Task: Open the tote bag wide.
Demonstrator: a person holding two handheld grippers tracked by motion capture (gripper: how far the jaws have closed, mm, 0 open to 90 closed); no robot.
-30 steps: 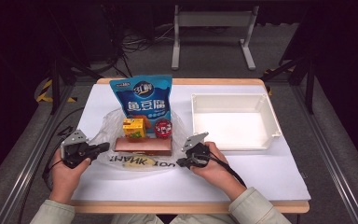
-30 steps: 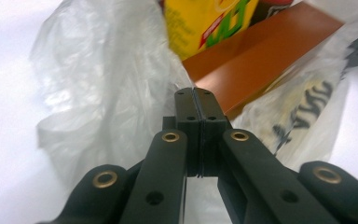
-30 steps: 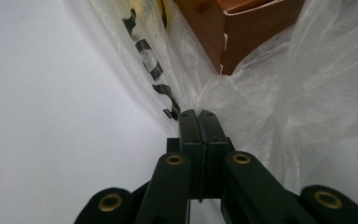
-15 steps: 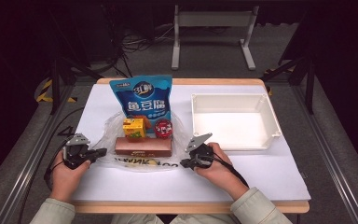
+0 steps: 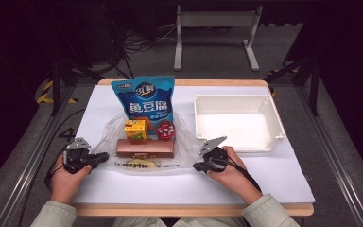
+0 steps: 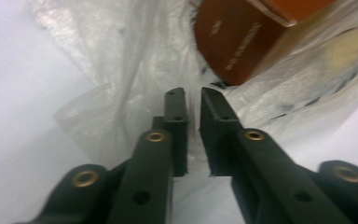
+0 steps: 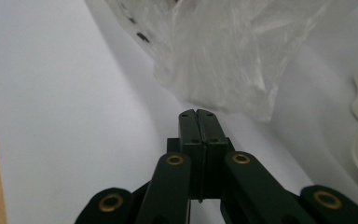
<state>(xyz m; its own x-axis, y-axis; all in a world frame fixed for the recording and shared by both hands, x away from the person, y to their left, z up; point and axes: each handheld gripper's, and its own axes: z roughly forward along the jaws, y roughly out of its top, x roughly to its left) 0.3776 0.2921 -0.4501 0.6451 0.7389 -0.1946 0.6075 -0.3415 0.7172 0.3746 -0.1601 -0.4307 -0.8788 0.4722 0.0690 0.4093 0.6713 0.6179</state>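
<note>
We read the clear plastic bag [image 5: 144, 146] as the thing in play: it lies flat on the white counter [image 5: 264, 175], left of centre, with snacks on or in it — can't tell which. Thin film, crinkled, translucent, some dark print near its front edge. We expect it to be very light, floppy and slippery; it'll bunch and slide rather than lift as a sheet, and the load will drag on it.

Load: blue snack pouch [image 5: 144, 98] at the far end, small yellow-orange carton [image 5: 136, 130], round red can [image 5: 165, 130] beside it, long brown box [image 5: 145, 148] across the near side. White tray [image 5: 236, 120] sits to the right, empty.

Left gripper [image 6: 192, 100]: jaws narrowly apart, tips over the bag's left edge near the brown box corner; whether film sits between them, we can't tell. Right gripper [image 7: 197, 114]: jaws pressed together, nothing visible between, tips just short of the bag's right corner.

Best hold, we think: pinch the free film at the two side edges, away from the box.
</note>
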